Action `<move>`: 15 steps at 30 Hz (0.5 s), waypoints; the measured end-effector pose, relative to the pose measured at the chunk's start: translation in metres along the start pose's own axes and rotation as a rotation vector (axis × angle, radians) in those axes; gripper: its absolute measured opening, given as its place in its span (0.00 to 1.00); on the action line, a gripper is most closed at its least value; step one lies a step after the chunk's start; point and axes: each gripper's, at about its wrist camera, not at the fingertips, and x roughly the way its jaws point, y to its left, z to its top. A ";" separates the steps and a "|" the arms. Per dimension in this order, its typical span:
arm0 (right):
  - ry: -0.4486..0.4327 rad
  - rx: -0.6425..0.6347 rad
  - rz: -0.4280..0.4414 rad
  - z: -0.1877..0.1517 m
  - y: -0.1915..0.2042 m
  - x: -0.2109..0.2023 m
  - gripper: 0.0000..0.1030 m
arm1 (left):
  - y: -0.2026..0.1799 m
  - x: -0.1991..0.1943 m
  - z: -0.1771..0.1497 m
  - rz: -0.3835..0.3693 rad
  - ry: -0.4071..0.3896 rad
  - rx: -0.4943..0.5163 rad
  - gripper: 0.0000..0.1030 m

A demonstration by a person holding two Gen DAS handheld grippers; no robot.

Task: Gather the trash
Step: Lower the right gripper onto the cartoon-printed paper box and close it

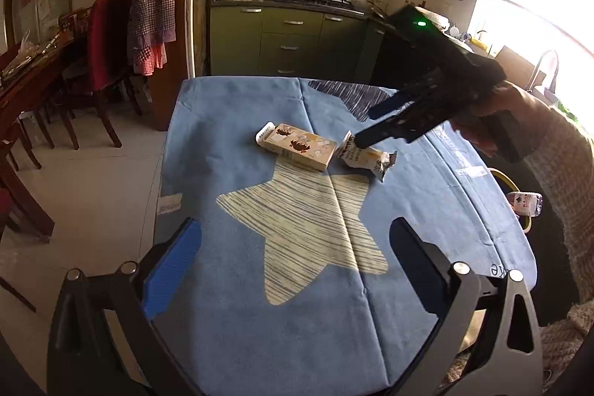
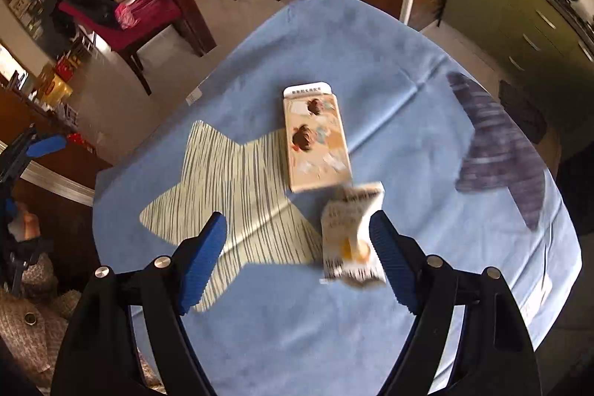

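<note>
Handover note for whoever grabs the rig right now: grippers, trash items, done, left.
Left gripper: open, empty, hanging over the near part of the blue star tablecloth.
Right gripper: open, reaching at the snack wrapper; the wrapper sits by its right-hand pad, not gripped.
Carton box: flat on the cloth just beyond the wrapper, untouched.
Bin: dark, off the table's right edge, with a plastic bottle at its rim.
Done: neither table item collected; the bottle seems binned.
Left: close on the wrapper, bin it, then the box.
</note>
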 end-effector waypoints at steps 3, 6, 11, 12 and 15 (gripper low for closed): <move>0.067 -0.015 -0.017 0.027 -0.004 0.032 0.76 | -0.001 0.004 -0.003 -0.013 0.016 0.008 0.94; 0.136 -0.008 0.006 0.038 -0.015 0.056 0.76 | -0.002 0.008 -0.006 -0.030 0.026 0.015 0.94; 0.206 -0.031 -0.007 0.046 -0.019 0.081 0.76 | -0.002 0.015 -0.009 -0.048 0.043 0.018 0.94; 0.215 -0.032 -0.014 0.046 -0.020 0.085 0.76 | -0.001 0.016 -0.010 -0.050 0.046 0.017 0.94; 0.233 -0.035 -0.012 0.049 -0.021 0.093 0.73 | -0.001 0.019 -0.012 -0.056 0.053 0.012 0.94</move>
